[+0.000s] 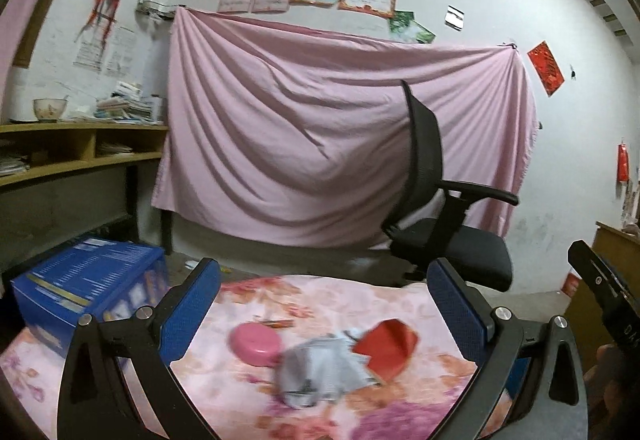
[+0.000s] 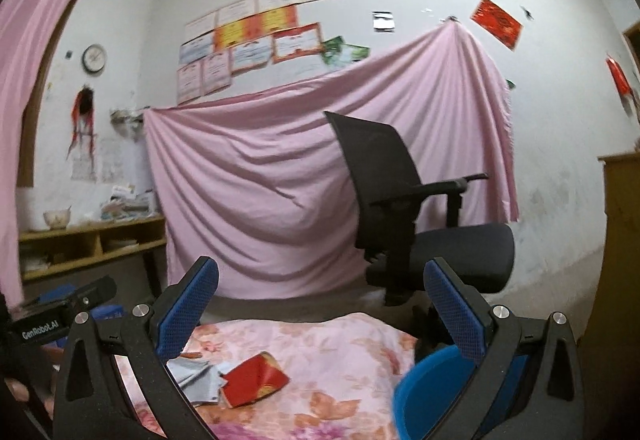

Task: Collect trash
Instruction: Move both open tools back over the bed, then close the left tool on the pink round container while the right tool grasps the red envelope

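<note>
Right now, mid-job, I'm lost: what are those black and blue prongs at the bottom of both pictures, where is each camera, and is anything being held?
They are two hand-held grippers, no robot arm; each carries a fisheye camera looking forward along its two blue-padded fingers. One picture is from the left gripper, the other from the right gripper. Both stand wide open and hold nothing. Below them is a floral cloth with the trash: grey crumpled paper and a red paper packet. A pink round lid-like thing lies beside the paper, a blue box stands at the left, and a blue bin at the right.
</note>
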A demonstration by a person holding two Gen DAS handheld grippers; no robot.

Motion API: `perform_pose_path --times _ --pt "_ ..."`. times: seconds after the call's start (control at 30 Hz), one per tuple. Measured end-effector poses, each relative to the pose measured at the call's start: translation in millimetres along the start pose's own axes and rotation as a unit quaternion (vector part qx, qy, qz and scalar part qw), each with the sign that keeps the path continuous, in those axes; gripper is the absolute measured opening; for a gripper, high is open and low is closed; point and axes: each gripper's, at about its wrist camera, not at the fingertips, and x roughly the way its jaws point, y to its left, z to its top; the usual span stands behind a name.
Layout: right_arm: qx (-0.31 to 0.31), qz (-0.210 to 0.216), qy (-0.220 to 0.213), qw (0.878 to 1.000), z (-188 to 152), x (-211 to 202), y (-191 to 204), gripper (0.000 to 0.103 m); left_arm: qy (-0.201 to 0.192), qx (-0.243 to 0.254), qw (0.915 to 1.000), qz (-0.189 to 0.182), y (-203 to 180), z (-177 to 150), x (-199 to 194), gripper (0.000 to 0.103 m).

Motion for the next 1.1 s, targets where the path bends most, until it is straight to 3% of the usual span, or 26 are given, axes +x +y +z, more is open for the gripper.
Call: perform_pose_path --times 0.3,0.6,0.87,1.0,1.1 --pt "-0.046 0.02 0.042 0.998 -16.8 23.6 40.1 0.103 0.013 0.01 0.9993 0.035 50.1 -13.5 -4.8 0.101" --pt "-0.075 0.017 0.135 0.988 -44.9 58.6 56.6 0.103 0.081 0.028 0.9957 0.036 70.4 -44.1 22.0 0.101" --pt "-0.097 -0.016 0.246 0.964 -74.9 96.3 58.3 0.103 0.175 0.047 0.9824 0.045 70.0 -61.8 72.4 0.101" --pt "-0.078 -0.014 0.284 0.956 -82.8 113.1 52.9 0.103 0.247 0.063 0.9665 0.033 70.4 -73.7 107.0 0.101" --pt "-0.062 -0.012 0.308 0.949 -88.8 124.8 47.0 0.103 0.274 0.069 0.959 0.023 71.7 -78.5 121.8 0.101"
